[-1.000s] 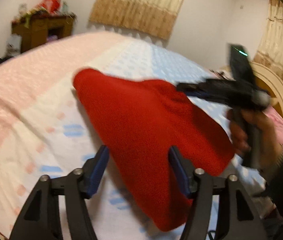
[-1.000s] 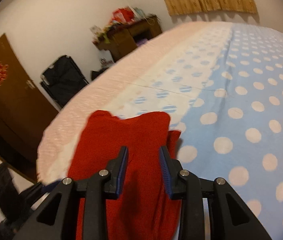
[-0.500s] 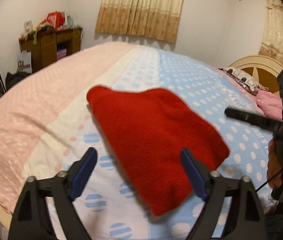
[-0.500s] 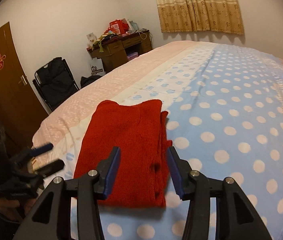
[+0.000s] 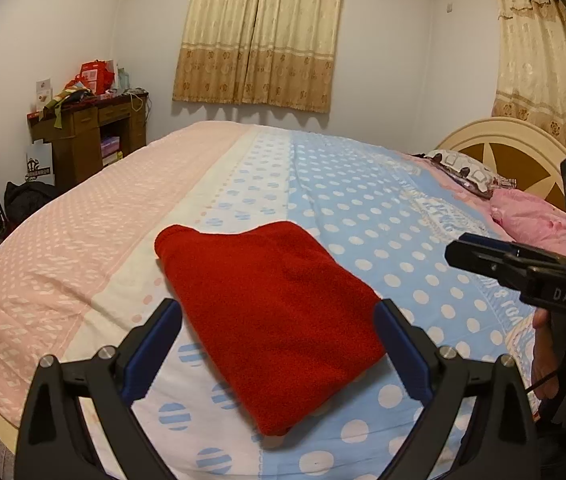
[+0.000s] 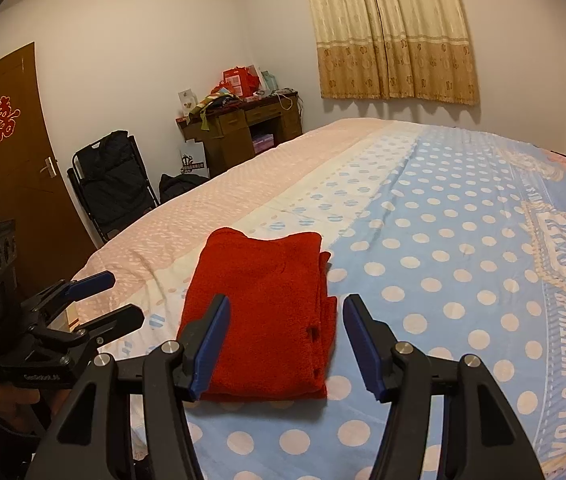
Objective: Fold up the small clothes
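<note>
Left wrist view. Red garment (image 5: 275,312) lies folded on the bed (image 5: 363,208), across the seam between the white strip and the blue dotted part of the cover. Its near end sits between the blue fingers (image 5: 151,356) of the left gripper (image 5: 279,350) as seen from here; the pads are clear of the cloth. Jaws wide apart and opening, nothing clamped. Right of the garment, the right gripper (image 5: 479,260) is seen side-on and cut off by the frame edge; its jaws cannot be judged here. The hand (image 5: 547,360) carrying it is mostly hidden in shadow. Beyond the garment: pillow (image 5: 467,168) and pink bundle (image 5: 531,216) by the headboard (image 5: 511,148), both partly cut off. Far left of the garment, a wooden desk (image 5: 87,136) with piled items too small to identify.

Right wrist view. Garment (image 6: 263,316) shows stacked layers along its right edge. Right gripper (image 6: 283,344): jaws partly apart and opening, pads off the cloth. Left of the garment, left gripper (image 6: 103,300) is spread, held by a sleeved hand (image 6: 7,396) largely hidden. Door (image 6: 7,152) and dark folding chair (image 6: 115,184) stand further left.

Versus one second ago: both grippers then stood narrower and closer over the garment; now both are wider and pulled back, and the garment lies flat.
</note>
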The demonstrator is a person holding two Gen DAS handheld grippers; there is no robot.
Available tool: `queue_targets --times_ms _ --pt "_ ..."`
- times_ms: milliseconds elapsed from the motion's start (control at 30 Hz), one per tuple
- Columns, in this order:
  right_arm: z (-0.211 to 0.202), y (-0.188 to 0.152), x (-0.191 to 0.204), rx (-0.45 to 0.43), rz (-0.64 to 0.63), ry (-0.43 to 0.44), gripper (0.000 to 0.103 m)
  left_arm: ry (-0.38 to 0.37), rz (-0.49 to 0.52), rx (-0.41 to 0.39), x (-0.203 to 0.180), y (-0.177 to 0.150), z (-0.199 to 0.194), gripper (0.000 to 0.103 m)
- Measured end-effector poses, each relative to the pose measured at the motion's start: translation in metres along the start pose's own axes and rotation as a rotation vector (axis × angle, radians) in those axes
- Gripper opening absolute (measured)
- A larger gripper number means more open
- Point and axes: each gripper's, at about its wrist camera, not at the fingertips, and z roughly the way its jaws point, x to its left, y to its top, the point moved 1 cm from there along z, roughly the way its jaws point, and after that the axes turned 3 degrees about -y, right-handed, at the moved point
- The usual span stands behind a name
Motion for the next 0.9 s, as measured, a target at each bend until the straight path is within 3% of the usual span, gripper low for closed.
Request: queue_targets --times_ms 900 --pt "-0.0073 -0.0020 0.0058 -0.016 -0.009 -0.010 0.060 0.005 -0.001 -0.004 0.0017 -0.0026 -0.0029 0.099"
